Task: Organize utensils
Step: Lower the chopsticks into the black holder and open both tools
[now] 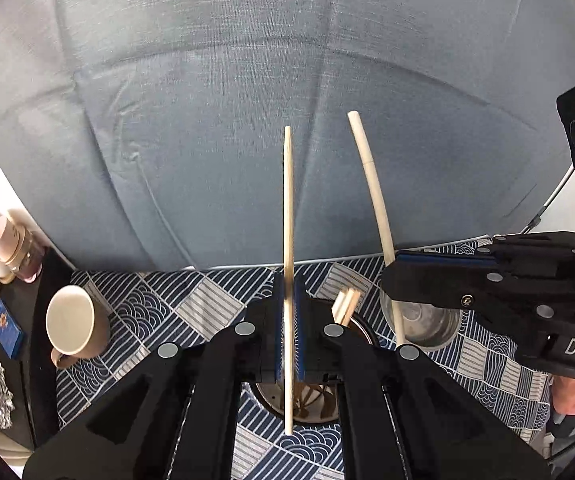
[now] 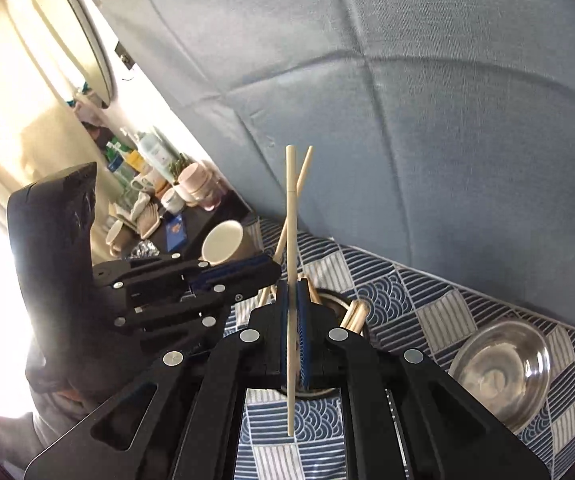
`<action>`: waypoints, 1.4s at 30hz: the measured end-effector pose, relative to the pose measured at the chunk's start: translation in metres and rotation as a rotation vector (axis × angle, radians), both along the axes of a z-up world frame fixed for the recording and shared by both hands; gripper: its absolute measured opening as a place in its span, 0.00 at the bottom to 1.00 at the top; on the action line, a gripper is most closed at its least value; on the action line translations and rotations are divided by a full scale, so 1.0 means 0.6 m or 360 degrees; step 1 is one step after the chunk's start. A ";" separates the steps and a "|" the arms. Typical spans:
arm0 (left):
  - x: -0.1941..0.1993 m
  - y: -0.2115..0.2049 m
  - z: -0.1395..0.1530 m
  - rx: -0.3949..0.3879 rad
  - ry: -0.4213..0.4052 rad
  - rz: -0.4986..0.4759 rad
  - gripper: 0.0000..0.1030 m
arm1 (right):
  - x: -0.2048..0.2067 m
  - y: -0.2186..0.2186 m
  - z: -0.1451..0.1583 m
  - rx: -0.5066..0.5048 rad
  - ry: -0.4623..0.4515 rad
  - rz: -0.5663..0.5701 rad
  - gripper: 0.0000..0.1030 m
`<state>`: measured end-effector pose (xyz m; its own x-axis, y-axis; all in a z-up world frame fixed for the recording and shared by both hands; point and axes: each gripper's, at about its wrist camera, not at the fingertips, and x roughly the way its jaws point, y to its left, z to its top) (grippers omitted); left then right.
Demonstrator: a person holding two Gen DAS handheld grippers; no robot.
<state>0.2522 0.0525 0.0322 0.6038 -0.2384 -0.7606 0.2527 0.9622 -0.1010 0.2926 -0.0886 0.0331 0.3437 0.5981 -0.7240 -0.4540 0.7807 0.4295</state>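
Left tongs: left gripper clenched on one pale chopstick; the stick stands nearly upright between the blue pads, its lower end hanging below the jaws and its tip well above them
Right tongs: right gripper clenched on a second chopstick; this one is also close to upright, sticking out both above and below the pads; the two grippers are just beside each other, each showing in the other's view
Hand: part of a person's hand shows under the right gripper's body at the right edge of the left wrist view
Holder: a round brown holder sits on the cloth directly beneath both grippers; more chopstick ends lean out of it
Cloth: a blue and white patterned cloth carries the holder, bowl and mug
Bowl: a steel bowl rests on the cloth to the right of the holder, near the cloth's right edge
Mug: a tan mug with a pale inside lies tipped on its side near the cloth's left edge
Backdrop: grey-blue padded fabric rises behind the cloth's far edge
Side shelf: jars and small bottles crowd a dark shelf beyond the left edge; too small to tell apart
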 end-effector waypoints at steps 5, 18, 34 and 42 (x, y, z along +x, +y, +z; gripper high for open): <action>0.010 -0.008 -0.008 0.0008 -0.0045 -0.0022 0.05 | 0.020 0.009 -0.012 -0.0037 -0.0017 -0.0002 0.05; -0.058 0.032 -0.051 -0.0209 -0.0439 0.0084 0.05 | 0.007 0.009 -0.060 0.0028 -0.0196 -0.0013 0.05; -0.123 0.026 -0.126 -0.0250 -0.0684 0.0129 0.05 | -0.072 -0.006 -0.125 0.0114 -0.0335 -0.0036 0.05; -0.148 0.009 -0.143 -0.0171 -0.0734 0.0128 0.05 | -0.094 -0.013 -0.138 0.0127 -0.0362 0.0011 0.05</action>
<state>0.1631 0.0581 -0.0538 0.8924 -0.2395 -0.3825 0.2195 0.9709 -0.0958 0.2360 -0.0966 -0.0497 0.4884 0.6532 -0.5786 -0.5511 0.7450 0.3759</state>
